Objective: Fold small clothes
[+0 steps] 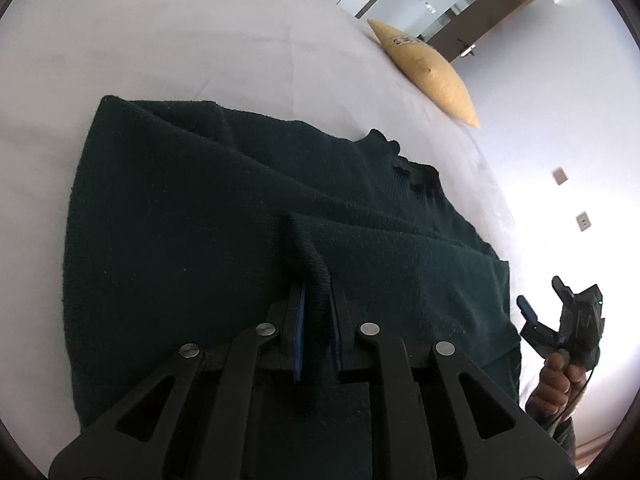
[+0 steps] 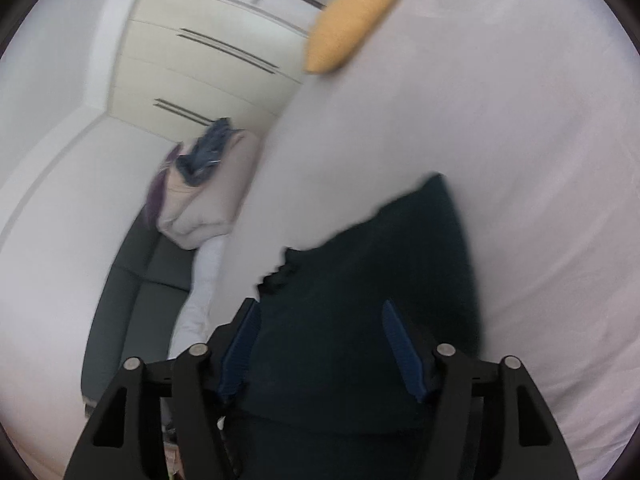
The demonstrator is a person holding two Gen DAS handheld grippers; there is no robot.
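Observation:
A dark green knit sweater (image 1: 224, 216) lies spread on a white bed (image 1: 160, 40), its collar toward the far right. My left gripper (image 1: 318, 292) is shut on a ribbed edge of the sweater and pinches it between the blue pads. My right gripper (image 1: 560, 316) shows at the right edge of the left wrist view, held in a hand, jaws apart and empty. In the blurred right wrist view the right gripper (image 2: 320, 344) is open above the sweater (image 2: 380, 264), with nothing between its pads.
A yellow pillow (image 1: 428, 72) lies at the far side of the bed and also shows in the right wrist view (image 2: 352, 20). Beside the bed stands a grey sofa (image 2: 132, 300) with a pile of clothes (image 2: 204, 184). White cabinets (image 2: 208, 64) stand behind.

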